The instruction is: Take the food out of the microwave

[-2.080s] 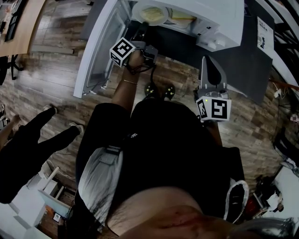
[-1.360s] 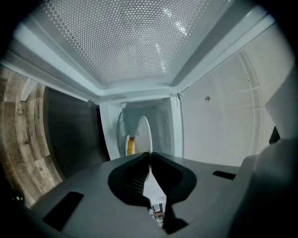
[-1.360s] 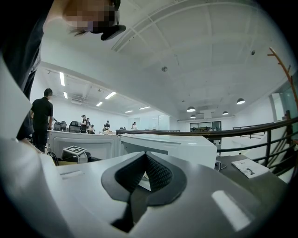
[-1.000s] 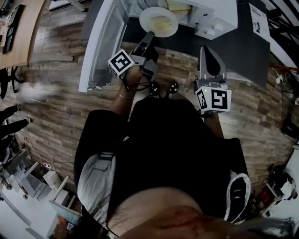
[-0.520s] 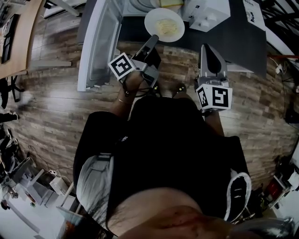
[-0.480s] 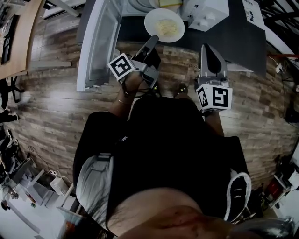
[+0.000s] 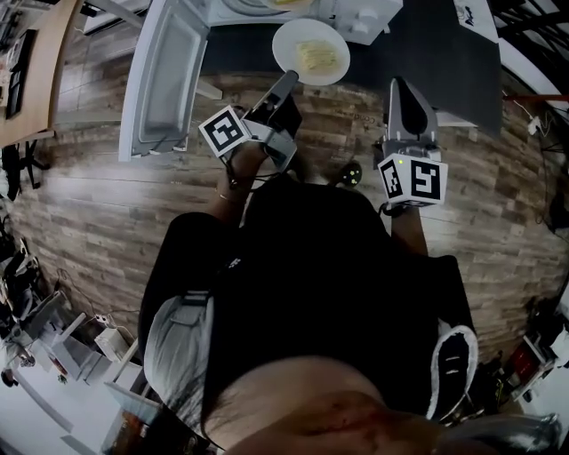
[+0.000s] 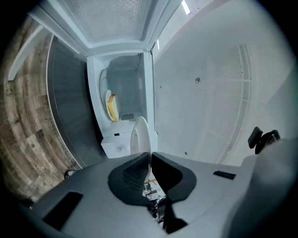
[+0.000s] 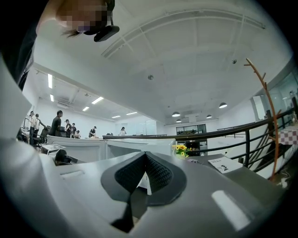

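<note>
My left gripper (image 7: 286, 82) has its fingers (image 8: 132, 169) clamped on the near rim of a white plate (image 7: 309, 51), which shows edge-on between them in the left gripper view. The yellow food (image 7: 318, 57) lies on that plate. The plate is outside the microwave (image 7: 360, 13), just in front of its opening and over the dark bench (image 7: 436, 53). I can't tell whether it touches the bench, and my guess is that it hangs in the air.

The microwave door (image 7: 164, 75) stands wide open to the left. My right gripper (image 7: 402, 89) is beside the plate over the bench edge. Its fingers (image 9: 158, 174) are pressed together on nothing.

I judge the main step nearly done: this serving is clear of the cavity. What is left is to set the plate down flat on the bench and let go. In the left gripper view I also see a second plate (image 8: 103, 95) with something yellow on it inside the cavity, so one more fetch may be needed. After that the door is probably to be closed.
</note>
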The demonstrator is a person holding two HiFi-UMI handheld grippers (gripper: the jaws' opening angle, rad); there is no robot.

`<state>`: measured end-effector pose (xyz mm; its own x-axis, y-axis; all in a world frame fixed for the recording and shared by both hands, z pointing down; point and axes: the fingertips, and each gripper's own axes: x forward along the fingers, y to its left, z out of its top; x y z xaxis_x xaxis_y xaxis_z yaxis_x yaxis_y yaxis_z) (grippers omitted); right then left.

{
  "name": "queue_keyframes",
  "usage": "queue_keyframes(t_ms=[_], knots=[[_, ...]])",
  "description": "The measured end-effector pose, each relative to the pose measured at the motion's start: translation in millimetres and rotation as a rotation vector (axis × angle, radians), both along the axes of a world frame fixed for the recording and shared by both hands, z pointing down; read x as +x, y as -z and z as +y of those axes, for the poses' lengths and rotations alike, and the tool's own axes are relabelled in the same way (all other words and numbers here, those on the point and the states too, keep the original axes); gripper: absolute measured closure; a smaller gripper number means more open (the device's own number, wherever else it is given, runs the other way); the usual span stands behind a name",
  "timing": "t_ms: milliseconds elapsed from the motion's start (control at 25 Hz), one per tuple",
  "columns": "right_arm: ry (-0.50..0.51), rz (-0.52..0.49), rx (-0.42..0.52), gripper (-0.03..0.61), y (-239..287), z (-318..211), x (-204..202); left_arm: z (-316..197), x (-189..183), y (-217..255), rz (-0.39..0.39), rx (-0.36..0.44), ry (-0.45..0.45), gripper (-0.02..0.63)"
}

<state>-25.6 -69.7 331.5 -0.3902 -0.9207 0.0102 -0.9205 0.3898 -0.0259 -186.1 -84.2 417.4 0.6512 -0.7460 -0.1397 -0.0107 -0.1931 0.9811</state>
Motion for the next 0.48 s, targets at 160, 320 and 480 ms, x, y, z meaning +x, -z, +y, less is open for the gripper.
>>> queue_keyframes(t_ms=[160,320,480], knots=[[0.003,-0.01,-0.008,0.577,-1,3,31,7,29,2,-0.003,0.003,0.006,0.59],[-0.003,-0.027,-0.003,0.577,-1,9,63,14,58,2,-0.004,0.009,0.01,0.589],[-0.009,-0.027,-0.003,0.577,-3,13,87,17,81,0,-0.003,0.008,0.004,0.588]])
